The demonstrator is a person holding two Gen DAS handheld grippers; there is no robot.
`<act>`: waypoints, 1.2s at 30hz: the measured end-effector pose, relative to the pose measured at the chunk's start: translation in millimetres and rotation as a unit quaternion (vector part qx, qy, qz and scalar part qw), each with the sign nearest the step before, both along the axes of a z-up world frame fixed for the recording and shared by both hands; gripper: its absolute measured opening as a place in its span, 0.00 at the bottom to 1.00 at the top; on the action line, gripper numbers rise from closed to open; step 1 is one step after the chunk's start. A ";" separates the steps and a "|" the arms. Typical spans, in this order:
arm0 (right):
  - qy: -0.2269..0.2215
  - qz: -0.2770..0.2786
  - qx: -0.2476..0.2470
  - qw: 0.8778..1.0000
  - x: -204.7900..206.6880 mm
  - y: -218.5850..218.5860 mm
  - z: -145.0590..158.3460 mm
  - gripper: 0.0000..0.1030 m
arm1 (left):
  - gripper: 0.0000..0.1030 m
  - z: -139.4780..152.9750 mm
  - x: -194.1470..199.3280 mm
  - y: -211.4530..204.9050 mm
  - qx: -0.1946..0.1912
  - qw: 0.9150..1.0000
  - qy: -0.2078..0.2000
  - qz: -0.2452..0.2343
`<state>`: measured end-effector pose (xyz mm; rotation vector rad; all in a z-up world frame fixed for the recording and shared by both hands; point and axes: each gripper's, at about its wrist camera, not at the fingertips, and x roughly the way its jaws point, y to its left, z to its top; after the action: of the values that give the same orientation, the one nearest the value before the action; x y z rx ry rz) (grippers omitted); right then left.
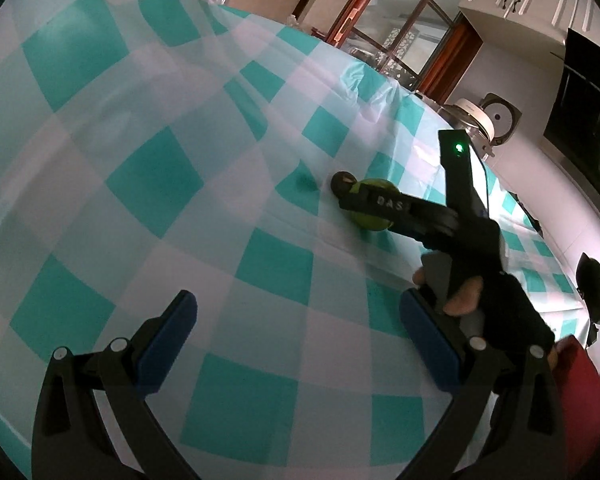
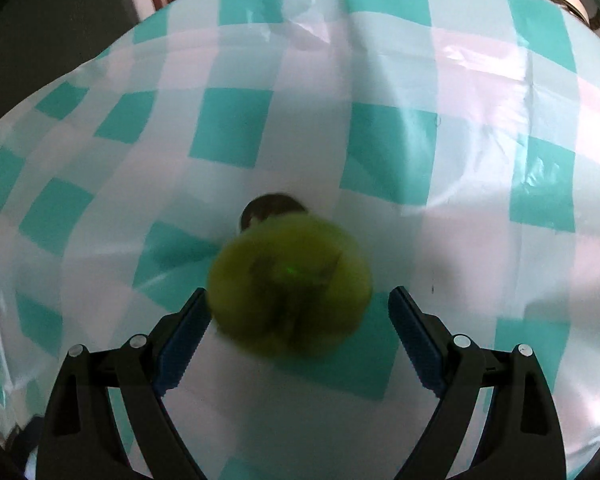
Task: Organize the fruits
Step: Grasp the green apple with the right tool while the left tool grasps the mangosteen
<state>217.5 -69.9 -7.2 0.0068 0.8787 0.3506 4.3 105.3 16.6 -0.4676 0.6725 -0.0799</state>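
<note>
The right gripper (image 2: 300, 312) is seen with its jaws spread wide, and the green apple (image 2: 290, 284) is found between the blue pads (image 2: 184, 340), just past their tips. Neither pad is seen pressing on the fruit; a gap is visible on the right side, while contact on the left cannot be told through the blur. The apple is round, yellowish green and dimpled at the stem. A small dark brown rounded fruit (image 2: 270, 206) is lodged just beyond it, apparently touching.

The left gripper (image 1: 298, 344) is also held with jaws spread and nothing between them; only tablecloth is seen there. Its pads are blue and ribbed, its fingers black plastic with silver rivets.

In the left wrist view the right gripper (image 1: 374, 202) is seen further out to the right, its finger crossing the apple (image 1: 370, 222), held by a hand (image 1: 466, 296) in a dark fingerless glove. Raised letters reading "DAS" are made out on that finger, and a green light (image 1: 458, 147) is lit on the body.

The tablecloth (image 1: 148, 168) is glossy, creased plastic, checked in teal and white.
</note>
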 end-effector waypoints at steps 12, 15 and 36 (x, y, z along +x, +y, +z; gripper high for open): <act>-0.021 0.023 0.081 0.996 -81.9 -79.3 3.8 0.64 | 0.98 -1.0 5.3 -4.8 0.012 1.000 0.021 -0.010; -0.028 -0.006 0.095 0.995 -108.5 -120.7 2.6 0.64 | 0.98 -4.4 14.0 -14.5 0.030 0.998 0.049 -0.018; -0.007 -0.037 0.187 0.982 -120.6 -170.1 -3.7 0.64 | 0.61 -17.2 238.7 -112.7 0.257 0.958 0.121 -0.030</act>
<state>96.9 -240.0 -10.8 0.3846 0.7862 0.4409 243.0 -7.4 -0.7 0.0478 0.9135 0.0968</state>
